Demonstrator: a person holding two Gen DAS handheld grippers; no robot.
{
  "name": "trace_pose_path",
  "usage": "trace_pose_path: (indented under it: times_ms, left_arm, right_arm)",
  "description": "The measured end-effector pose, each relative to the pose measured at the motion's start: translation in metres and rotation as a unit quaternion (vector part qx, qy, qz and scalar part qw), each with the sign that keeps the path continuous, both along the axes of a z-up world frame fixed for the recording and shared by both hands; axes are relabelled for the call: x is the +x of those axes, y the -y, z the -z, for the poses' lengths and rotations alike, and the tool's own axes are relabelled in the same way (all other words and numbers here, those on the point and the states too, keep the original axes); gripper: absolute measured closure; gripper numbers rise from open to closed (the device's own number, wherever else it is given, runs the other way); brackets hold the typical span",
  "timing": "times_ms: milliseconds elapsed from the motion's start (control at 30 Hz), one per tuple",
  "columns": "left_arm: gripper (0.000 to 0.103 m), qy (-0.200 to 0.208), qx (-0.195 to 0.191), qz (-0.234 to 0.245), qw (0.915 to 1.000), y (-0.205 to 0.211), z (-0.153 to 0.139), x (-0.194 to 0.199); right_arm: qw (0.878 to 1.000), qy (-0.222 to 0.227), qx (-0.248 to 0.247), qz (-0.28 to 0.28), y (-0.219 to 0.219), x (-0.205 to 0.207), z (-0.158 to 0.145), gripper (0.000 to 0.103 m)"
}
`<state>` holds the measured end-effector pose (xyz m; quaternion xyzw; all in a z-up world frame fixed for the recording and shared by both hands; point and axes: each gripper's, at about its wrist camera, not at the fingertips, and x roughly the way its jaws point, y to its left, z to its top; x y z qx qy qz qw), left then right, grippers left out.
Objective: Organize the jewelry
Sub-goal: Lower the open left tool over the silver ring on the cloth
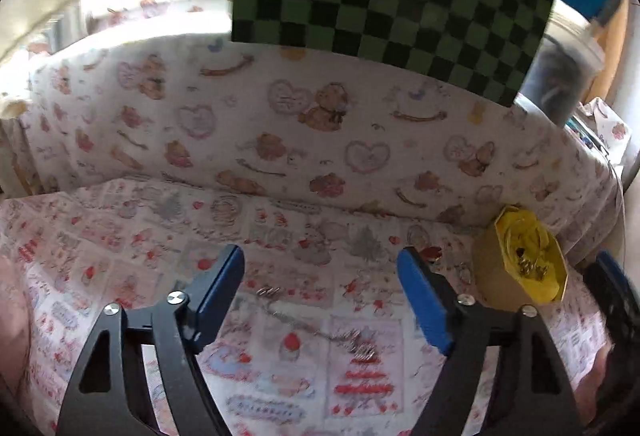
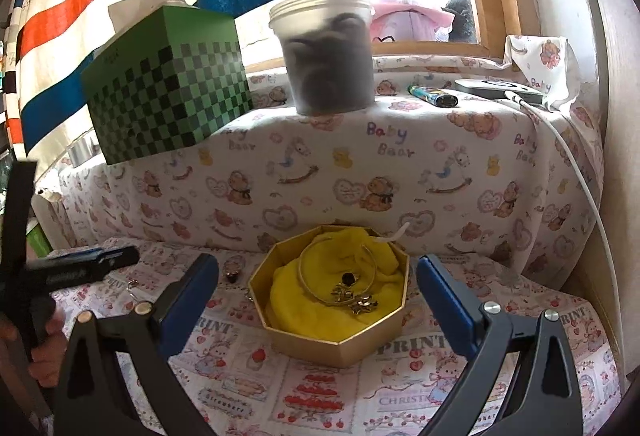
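Left claw: released, nothing gripped | silver chain on cloth just below its tips | advise: centre, lower, pinch the bunched links | right claw: released, straddling gold box.

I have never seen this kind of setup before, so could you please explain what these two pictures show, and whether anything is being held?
There is no robot here: a person holds a two-finger tool in each hand, with a wide-angle camera on each looking along its blue-padded fingers. One picture comes from the left gripper, the other from the right gripper.

On the patterned cloth stands an open gold octagonal box lined with yellow fabric, holding a thin gold bangle and small gold pieces. A silver chain lies loose on the cloth below the left gripper. A small ring sits beside the box. Both grippers are open and empty.
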<state>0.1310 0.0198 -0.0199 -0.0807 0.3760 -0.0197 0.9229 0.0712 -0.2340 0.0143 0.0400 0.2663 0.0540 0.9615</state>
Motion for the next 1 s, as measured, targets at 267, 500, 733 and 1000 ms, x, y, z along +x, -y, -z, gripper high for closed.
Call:
trace_pose_path:
  times_ms: [267, 500, 733, 1000]
  left_arm:
    - [0.07, -0.091, 0.012, 0.051, 0.9944, 0.029, 0.017, 0.034]
    - [0.073, -0.094, 0.001, 0.075, 0.9928, 0.05, 0.023, 0.044]
    - [0.073, -0.105, -0.029, 0.125, 0.9861, 0.093, 0.02, 0.051]
    - [0.081, -0.106, -0.016, 0.139, 0.9845, 0.134, 0.022, 0.051]
  right_arm:
    - [1.0, -0.008, 0.001, 0.01, 0.003, 0.003, 0.002, 0.004]
    - [0.999, -0.007, -0.008, 0.033, 0.007, 0.006, 0.002, 0.004]
    - [0.997, -0.012, 0.026, 0.075, 0.028, 0.011, 0.001, 0.004]
    - [0.995, -0.01, 0.038, 0.091, 0.035, 0.01, 0.001, 0.004]
